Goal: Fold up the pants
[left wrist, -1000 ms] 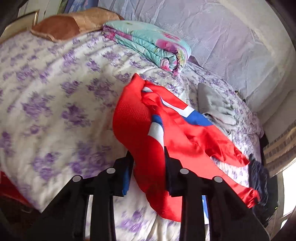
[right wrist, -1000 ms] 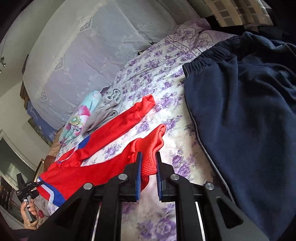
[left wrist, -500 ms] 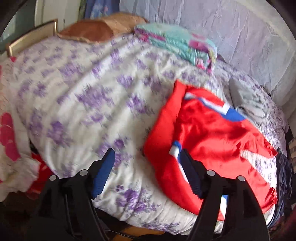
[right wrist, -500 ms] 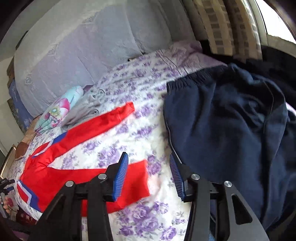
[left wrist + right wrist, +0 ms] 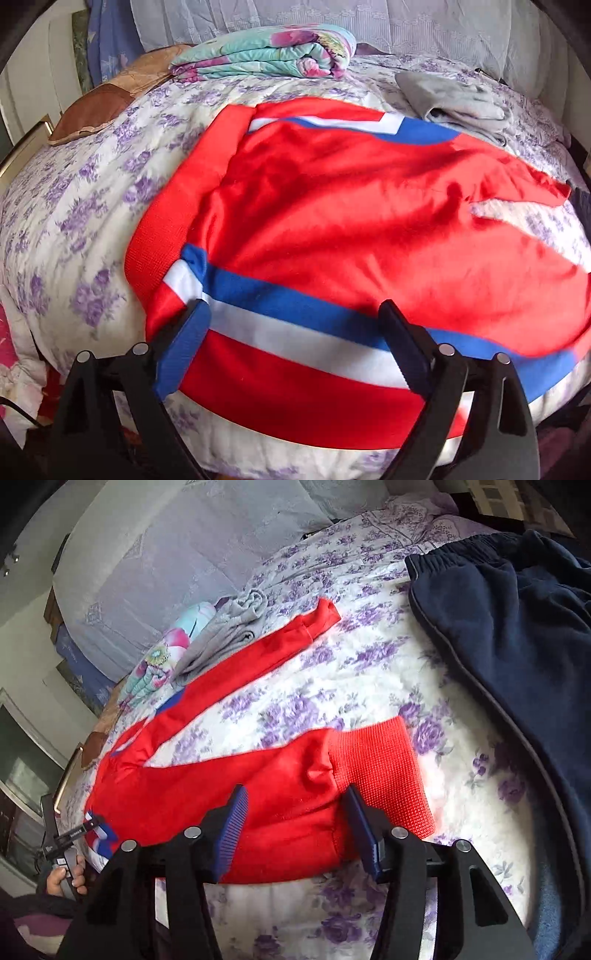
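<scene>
Red pants (image 5: 332, 221) with blue and white side stripes lie spread flat on the flowered bed (image 5: 74, 206), waistband at the left. My left gripper (image 5: 291, 317) hovers over the striped waist end, its jaws opening wide, pads off the cloth. In the right wrist view the same red pants (image 5: 207, 790) stretch away with both legs apart. The near leg's ribbed cuff (image 5: 380, 768) lies just ahead of my right gripper (image 5: 295, 797). Its jaws are opening too, the leg lying under the gap, not pinched. The left gripper (image 5: 74, 834) shows far left in a hand.
Dark navy pants (image 5: 517, 657) cover the bed's right side. A grey garment (image 5: 458, 99) and a folded teal floral blanket (image 5: 266, 55) lie at the back near the lace-covered wall. A brown cushion (image 5: 107, 99) sits at the back left. The bed's front edge runs just under both grippers.
Both grippers let go of the red pants and opened. The pants dropped flat onto the bed. The left gripper came lower and closer over the waist end.
</scene>
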`<act>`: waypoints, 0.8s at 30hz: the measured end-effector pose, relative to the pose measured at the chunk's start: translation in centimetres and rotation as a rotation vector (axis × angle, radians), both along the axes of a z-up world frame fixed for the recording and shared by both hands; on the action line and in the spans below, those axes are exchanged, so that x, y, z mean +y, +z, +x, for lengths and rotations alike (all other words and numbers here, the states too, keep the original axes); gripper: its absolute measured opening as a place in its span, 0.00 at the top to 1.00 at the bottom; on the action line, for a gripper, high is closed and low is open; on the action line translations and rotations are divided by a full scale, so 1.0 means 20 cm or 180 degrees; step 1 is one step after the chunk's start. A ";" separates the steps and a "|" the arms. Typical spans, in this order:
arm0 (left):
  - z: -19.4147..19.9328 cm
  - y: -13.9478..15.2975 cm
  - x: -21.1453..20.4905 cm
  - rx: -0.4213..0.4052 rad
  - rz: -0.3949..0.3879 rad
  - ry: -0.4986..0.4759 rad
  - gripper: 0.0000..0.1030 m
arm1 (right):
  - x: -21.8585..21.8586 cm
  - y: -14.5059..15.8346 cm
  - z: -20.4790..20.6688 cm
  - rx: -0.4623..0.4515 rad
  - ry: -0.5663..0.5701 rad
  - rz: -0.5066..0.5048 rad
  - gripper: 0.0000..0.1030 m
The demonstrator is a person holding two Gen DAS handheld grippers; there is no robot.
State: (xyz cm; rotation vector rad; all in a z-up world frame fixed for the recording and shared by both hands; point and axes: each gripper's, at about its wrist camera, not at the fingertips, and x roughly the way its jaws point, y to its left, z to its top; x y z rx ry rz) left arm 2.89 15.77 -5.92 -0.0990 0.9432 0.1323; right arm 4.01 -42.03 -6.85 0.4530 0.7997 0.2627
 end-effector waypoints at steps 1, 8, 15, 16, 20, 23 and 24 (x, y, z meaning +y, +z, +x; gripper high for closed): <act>0.00 0.08 0.02 -0.0089 -0.0221 -0.0054 0.13 | 0.01 0.07 0.02 -0.0095 0.0058 0.0011 0.45; 0.30 0.40 0.30 -0.0357 -0.0638 0.0241 0.05 | 0.49 0.51 0.41 -0.0569 0.0989 -0.0650 0.34; 0.79 0.13 0.57 0.0404 -0.1090 0.0543 0.05 | 1.26 0.47 1.01 -0.0424 0.2171 -0.1430 0.34; 0.85 0.10 0.57 0.0469 -0.1085 0.0547 0.05 | 1.34 0.45 1.09 -0.0421 0.2241 -0.1541 0.34; 0.99 0.03 0.56 0.0663 -0.1125 0.0567 0.05 | 1.59 0.31 1.36 -0.0315 0.2601 -0.1803 0.34; 1.06 -0.04 0.57 0.0793 -0.1127 0.0668 0.05 | 1.70 0.16 1.47 -0.0118 0.2841 -0.2055 0.35; 1.07 -0.05 0.58 0.0794 -0.1157 0.0704 0.05 | 1.72 0.12 1.50 -0.0040 0.2857 -0.2097 0.37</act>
